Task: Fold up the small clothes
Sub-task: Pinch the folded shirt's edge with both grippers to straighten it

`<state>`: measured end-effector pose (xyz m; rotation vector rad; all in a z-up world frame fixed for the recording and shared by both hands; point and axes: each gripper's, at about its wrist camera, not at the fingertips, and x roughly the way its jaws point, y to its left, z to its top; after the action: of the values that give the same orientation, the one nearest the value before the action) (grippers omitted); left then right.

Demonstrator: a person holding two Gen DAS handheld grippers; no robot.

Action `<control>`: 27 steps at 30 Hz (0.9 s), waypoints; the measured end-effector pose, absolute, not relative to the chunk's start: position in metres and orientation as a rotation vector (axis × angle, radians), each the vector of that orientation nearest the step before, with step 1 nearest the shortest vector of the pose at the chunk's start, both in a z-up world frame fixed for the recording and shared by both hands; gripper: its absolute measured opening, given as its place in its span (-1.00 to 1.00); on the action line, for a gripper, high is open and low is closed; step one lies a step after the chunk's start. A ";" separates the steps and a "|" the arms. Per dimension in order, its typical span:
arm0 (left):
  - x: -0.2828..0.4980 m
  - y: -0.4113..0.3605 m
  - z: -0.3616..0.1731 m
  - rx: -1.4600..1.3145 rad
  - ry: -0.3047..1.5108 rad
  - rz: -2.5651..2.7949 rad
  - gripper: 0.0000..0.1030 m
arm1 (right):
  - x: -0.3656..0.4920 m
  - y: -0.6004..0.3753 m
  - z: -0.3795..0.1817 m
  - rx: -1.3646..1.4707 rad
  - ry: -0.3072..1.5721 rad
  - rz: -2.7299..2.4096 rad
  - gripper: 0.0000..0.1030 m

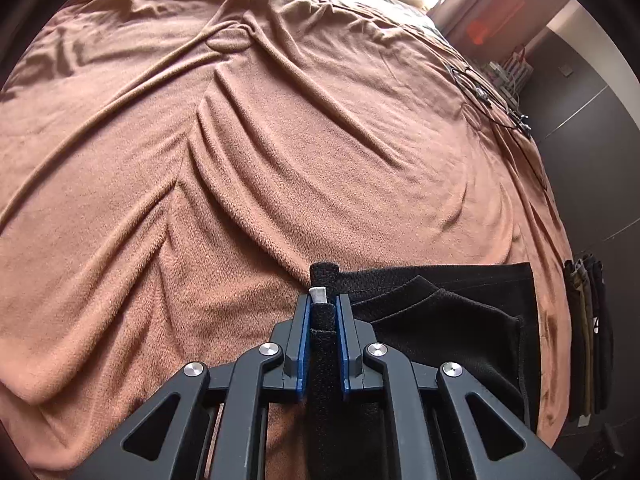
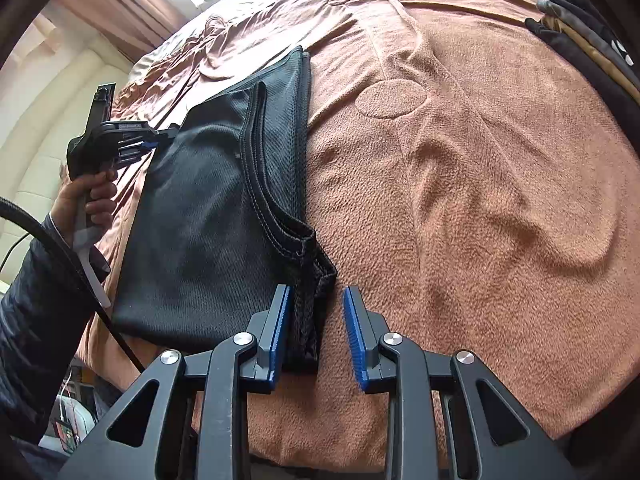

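Black shirt (image 2: 208, 208) lies flat on brown blanket (image 2: 460, 200), long axis near-to-far. Left gripper (image 1: 324, 308) fingers pinch its edge; right gripper (image 2: 316, 320) fingers part-open, straddling its corner. Folded clothes (image 2: 592, 40) far right.

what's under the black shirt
The shirt lies on a brown blanket that spreads out past every side of it. Whatever the blanket itself covers is hidden.

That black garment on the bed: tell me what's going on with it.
A person with a gripper in each hand is folding a black mesh garment laid on a brown blanket. The left gripper is clamped on a bunched edge of the cloth. The right gripper straddles the opposite corner, its pads not yet pressing on it. A stack of folded clothes sits at the bed's edge.
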<state>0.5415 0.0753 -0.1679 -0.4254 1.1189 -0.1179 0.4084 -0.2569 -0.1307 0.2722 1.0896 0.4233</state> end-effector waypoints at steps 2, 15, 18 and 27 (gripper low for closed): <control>0.537 0.076 -0.166 -0.427 1.126 -0.115 -0.41 | 0.404 -0.259 -0.129 0.275 1.084 0.411 -0.53; 0.451 0.066 -0.166 -0.440 1.165 -0.188 -0.18 | 0.384 -0.262 -0.123 0.270 1.057 0.435 -0.80; 0.427 0.063 -0.166 -0.448 1.172 -0.207 -0.18 | 0.383 -0.262 -0.123 0.266 1.056 0.434 -0.80; 0.371 0.056 -0.171 -0.484 1.182 -0.249 -0.19 | 0.381 -0.260 -0.125 0.263 1.047 0.434 -0.86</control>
<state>0.3713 0.0556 -0.1709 -0.4842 1.1822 -0.2488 0.3808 -0.2604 -0.1248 0.2630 1.0470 0.4339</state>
